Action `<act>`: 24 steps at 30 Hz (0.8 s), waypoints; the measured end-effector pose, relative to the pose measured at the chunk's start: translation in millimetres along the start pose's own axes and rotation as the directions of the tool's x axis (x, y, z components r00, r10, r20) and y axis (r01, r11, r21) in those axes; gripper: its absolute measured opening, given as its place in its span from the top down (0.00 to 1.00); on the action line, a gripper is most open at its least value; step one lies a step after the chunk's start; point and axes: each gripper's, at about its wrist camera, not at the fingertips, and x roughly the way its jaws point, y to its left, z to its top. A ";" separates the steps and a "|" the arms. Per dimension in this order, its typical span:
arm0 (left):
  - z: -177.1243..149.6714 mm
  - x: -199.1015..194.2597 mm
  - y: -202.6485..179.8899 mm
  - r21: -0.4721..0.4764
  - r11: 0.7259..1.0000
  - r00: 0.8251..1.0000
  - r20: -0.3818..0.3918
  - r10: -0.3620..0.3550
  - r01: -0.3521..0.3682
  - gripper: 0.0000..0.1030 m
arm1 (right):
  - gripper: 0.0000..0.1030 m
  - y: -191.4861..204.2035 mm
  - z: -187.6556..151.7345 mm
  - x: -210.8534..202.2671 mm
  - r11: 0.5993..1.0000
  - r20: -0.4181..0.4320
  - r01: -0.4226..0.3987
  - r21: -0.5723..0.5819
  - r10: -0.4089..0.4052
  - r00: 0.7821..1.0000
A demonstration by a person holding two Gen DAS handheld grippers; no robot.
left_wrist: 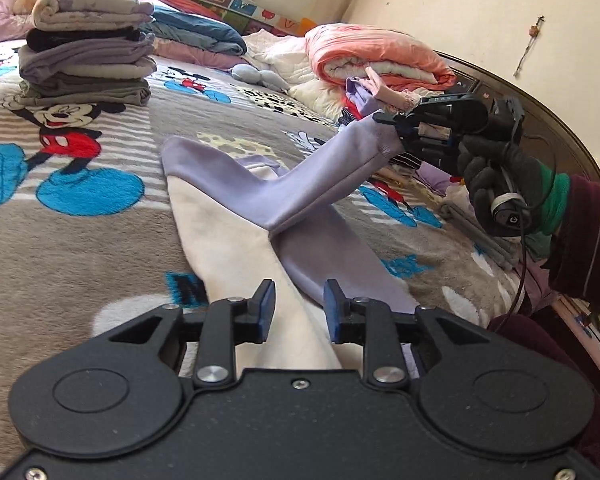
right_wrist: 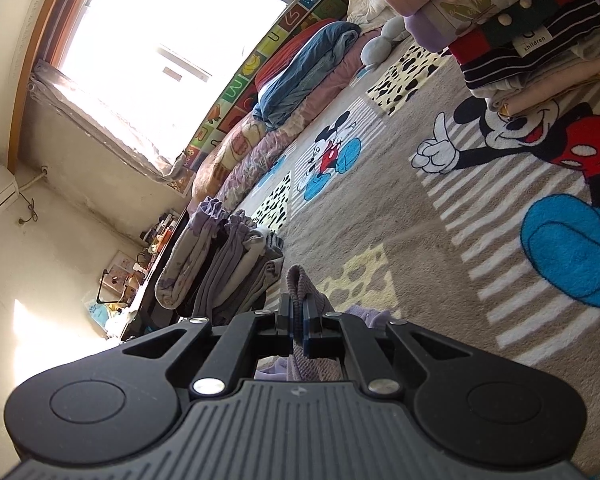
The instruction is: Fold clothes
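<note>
Lavender-and-cream soft knit garment (left_wrist: 236,216) lies flat on the grey cartoon-mouse plush blanket (left_wrist: 80,240), one lavender sleeve (left_wrist: 332,172) lifted across the body by the right gripper (left_wrist: 396,124), whose jaws are clamped on the ribbed cuff (right_wrist: 300,280). Risk: the thin cuff pinch could slip, or the pull could drag the body askew, since the left gripper (left_wrist: 299,308) hovers with jaws apart, holding nothing. Fabric looks smooth, limp, lightly creased.

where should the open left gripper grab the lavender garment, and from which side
Take the lower leg of the lavender garment near its end, just ahead of the left gripper. It lies flat on the blanket, so come down from above with open jaws straddling its edge. The right gripper already lifts the other leg's cuff.
</note>
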 end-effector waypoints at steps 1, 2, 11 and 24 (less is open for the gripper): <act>-3.6 -4.0 -0.6 0.039 0.999 1.000 -0.007 0.005 -0.004 0.78 | 0.94 -0.5 -0.1 0.7 1.000 -0.001 0.000 0.000 0.000 1.000; -7.4 -7.9 -1.3 0.079 0.997 1.000 -0.014 0.009 -0.008 0.78 | 0.94 -0.2 -0.3 1.3 1.000 -0.001 0.000 -0.002 0.000 1.000; -27.4 -17.1 -20.6 0.294 0.950 0.992 -0.099 -0.078 0.104 0.78 | 0.94 14.9 7.2 -2.5 0.999 0.004 -0.028 -0.039 0.028 1.000; -58.7 1.2 -96.7 0.585 0.809 0.966 -0.168 0.197 -0.063 0.52 | 0.94 29.6 -8.3 5.9 0.993 -0.049 -0.024 -0.115 0.019 0.999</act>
